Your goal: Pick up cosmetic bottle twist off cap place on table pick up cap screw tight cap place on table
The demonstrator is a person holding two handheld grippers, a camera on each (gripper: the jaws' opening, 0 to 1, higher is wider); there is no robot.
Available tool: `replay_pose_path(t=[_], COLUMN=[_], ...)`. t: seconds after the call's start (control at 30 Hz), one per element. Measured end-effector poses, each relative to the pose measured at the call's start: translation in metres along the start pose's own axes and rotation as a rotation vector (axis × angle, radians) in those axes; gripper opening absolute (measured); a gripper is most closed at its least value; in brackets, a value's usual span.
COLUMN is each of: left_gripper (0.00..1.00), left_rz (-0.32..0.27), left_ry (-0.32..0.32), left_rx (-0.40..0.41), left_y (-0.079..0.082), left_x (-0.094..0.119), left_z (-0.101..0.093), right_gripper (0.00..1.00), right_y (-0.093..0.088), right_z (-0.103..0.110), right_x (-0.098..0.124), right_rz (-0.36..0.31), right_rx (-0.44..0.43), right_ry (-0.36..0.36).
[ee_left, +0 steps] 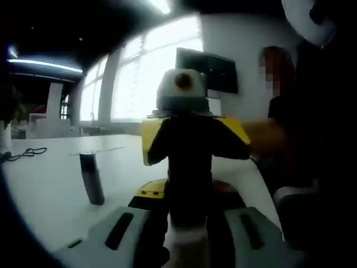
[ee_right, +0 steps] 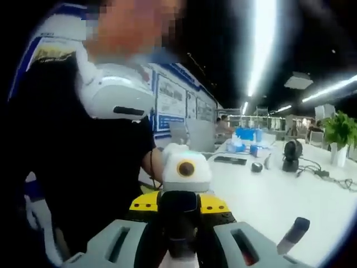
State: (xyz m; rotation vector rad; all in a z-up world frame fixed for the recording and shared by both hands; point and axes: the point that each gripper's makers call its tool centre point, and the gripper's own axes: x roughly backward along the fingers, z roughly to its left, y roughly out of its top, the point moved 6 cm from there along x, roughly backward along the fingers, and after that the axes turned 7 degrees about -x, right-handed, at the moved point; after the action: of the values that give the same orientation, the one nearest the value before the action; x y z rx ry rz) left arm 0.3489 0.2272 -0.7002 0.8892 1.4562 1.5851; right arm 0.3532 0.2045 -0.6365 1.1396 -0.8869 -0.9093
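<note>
My left gripper [ee_left: 187, 226] and my right gripper [ee_right: 179, 237] face each other head-on above the white table [ee_left: 50, 195]. A slim cosmetic bottle [ee_left: 189, 248] with a pale end and a dark part is held between them. In the right gripper view the bottle [ee_right: 181, 260] sits between my own grey jaws. Both pairs of jaws look shut on it, one at each end; I cannot tell which end is the cap. The opposing right gripper [ee_left: 189, 184] is black with yellow plates. The left gripper [ee_right: 178, 209] appears the same way.
A dark cylinder [ee_left: 92, 178] stands upright on the table to the left, also seen as the dark cylinder [ee_right: 294, 234]. A black cable [ee_left: 25, 152] lies far left. A person [ee_right: 83, 167] is close by. Blue boxes [ee_right: 245, 135], a black device [ee_right: 290, 154] and a plant [ee_right: 339, 134] sit further back.
</note>
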Motion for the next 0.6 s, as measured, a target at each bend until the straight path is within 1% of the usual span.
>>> replay_pose_path(t=[0.03, 0.07, 0.1, 0.13, 0.17, 0.2, 0.23, 0.27, 0.3, 0.33, 0.37, 0.43, 0.47, 0.53, 0.57, 0.6], left_gripper=[0.15, 0.15, 0.15, 0.15, 0.15, 0.15, 0.15, 0.15, 0.15, 0.15, 0.15, 0.15, 0.15, 0.15, 0.15, 0.15], left_rz=[-0.004, 0.007, -0.007, 0.016, 0.004, 0.002, 0.009, 0.007, 0.004, 0.006, 0.006, 0.005, 0.005, 0.006, 0.006, 0.005], left_ry=[-0.031, -0.002, -0.032, -0.010, -0.018, -0.027, -0.007, -0.020, -0.027, -0.023, -0.028, -0.030, -0.028, -0.020, -0.018, -0.018], left_rx=[-0.034, 0.014, -0.055, 0.001, -0.026, -0.034, 0.008, -0.030, -0.028, -0.017, -0.023, -0.027, -0.026, -0.022, -0.021, -0.023], left_y=[0.001, -0.001, 0.002, -0.001, 0.000, 0.000, -0.001, -0.001, -0.001, -0.001, -0.001, -0.002, -0.002, -0.002, -0.002, -0.002], left_x=[0.000, 0.000, 0.001, 0.001, 0.001, 0.001, 0.002, 0.004, 0.003, 0.003, 0.004, 0.004, 0.005, 0.005, 0.005, 0.006], left_z=[-0.001, 0.000, -0.003, -0.006, -0.003, -0.007, -0.005, -0.005, -0.006, -0.006, -0.008, -0.009, -0.009, -0.007, -0.006, -0.007], right_gripper=[0.17, 0.17, 0.17, 0.17, 0.17, 0.17, 0.17, 0.17, 0.17, 0.17, 0.17, 0.18, 0.20, 0.35, 0.42, 0.43], right_y=[-0.002, -0.005, -0.008, -0.010, -0.010, -0.009, -0.008, -0.005, -0.009, -0.012, -0.010, -0.011, -0.012, -0.015, -0.016, -0.018], right_z=[0.005, 0.011, 0.012, 0.011, 0.010, 0.008, 0.005, 0.004, 0.004, 0.006, 0.009, 0.009, 0.007, 0.009, 0.009, 0.005], right_x=[0.005, 0.009, 0.011, 0.012, 0.011, 0.010, 0.008, 0.008, 0.011, 0.008, 0.008, 0.007, 0.007, 0.004, 0.003, 0.010], right_rz=[-0.032, -0.047, -0.037, -0.015, 0.008, 0.020, 0.007, -0.024, -0.023, -0.008, -0.017, -0.010, -0.004, 0.005, 0.009, 0.001], right_rx=[0.196, 0.278, 0.225, 0.104, -0.020, -0.080, -0.010, 0.126, 0.013, 0.029, 0.039, 0.038, 0.016, 0.018, -0.006, 0.004], right_ry=[0.069, 0.128, 0.144, 0.131, 0.100, 0.063, 0.033, 0.024, 0.041, 0.044, 0.038, 0.028, 0.015, 0.011, 0.000, -0.008])
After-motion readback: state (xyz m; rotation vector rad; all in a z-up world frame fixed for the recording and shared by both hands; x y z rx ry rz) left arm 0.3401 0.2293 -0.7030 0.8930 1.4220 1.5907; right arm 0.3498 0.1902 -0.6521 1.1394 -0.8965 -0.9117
